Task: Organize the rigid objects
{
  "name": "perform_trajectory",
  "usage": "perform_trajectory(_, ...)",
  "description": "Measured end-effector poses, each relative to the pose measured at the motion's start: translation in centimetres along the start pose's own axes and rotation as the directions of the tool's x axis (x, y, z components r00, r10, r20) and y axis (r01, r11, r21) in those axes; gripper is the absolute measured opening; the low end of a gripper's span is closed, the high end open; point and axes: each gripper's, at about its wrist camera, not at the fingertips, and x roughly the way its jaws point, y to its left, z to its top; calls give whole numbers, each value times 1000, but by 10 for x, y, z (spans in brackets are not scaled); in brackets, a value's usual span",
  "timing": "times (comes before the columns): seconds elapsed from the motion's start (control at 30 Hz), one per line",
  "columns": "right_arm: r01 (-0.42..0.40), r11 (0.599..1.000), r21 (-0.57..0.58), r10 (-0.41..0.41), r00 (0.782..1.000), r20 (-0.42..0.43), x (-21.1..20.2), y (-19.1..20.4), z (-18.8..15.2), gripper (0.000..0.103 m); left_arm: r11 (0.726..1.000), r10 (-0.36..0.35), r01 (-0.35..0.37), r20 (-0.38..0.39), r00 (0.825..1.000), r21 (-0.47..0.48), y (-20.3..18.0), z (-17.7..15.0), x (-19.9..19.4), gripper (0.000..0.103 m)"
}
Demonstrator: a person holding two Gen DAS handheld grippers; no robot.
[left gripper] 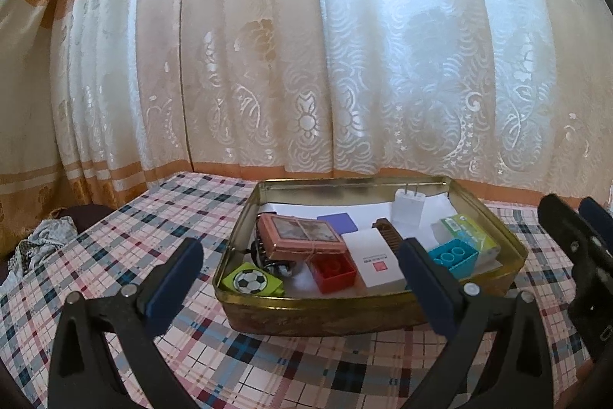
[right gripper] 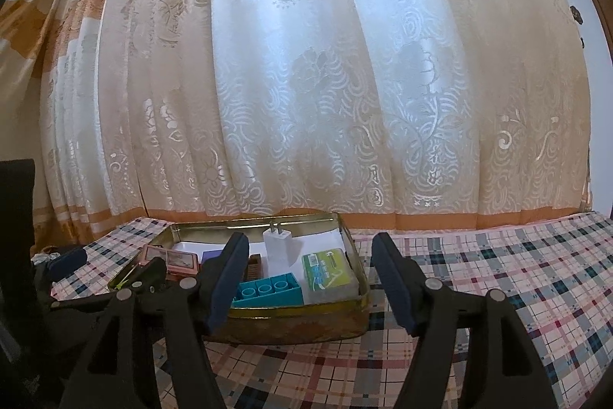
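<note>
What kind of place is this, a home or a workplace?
Most likely a room in a home. A long patterned curtain hangs behind, a checked cloth covers the surface, and a gold tin holds small household things such as a white charger plug.

1. A flat surface covered with a pink, white and navy plaid cloth [left gripper: 191, 202] reaches back to the curtain.
2. A shallow rectangular gold metal tin [left gripper: 367, 313], open-topped, rests directly on the cloth.

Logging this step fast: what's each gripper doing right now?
Left gripper: open, holding nothing, in front of the tin.
Right gripper: open, holding nothing, by the tin's near right corner.
</note>
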Motion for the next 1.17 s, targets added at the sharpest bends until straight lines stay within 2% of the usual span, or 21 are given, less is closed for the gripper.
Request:
perform_trajectory(0.67,2,1000,4,-2,1000,8,-1,1,1,69,1000,-10,10,5,1000,13,-5,0,-2,103)
perform_trajectory(0.83,3,1000,5,-3,1000,8,-1,1,1,69,1000,-21,21,29,999,-6,-3,-1,-7,103)
perform_trajectory(1.0,3,1000,5,-3,1000,9,0,1,1,69,1000,-18,17,57,998,18,-8,-1,-14,103)
perform_trajectory(1.17,6,1000,8,-6,1000,0,1,1,0,69,1000,-21,21,46,999,15,-7,0,-12,103)
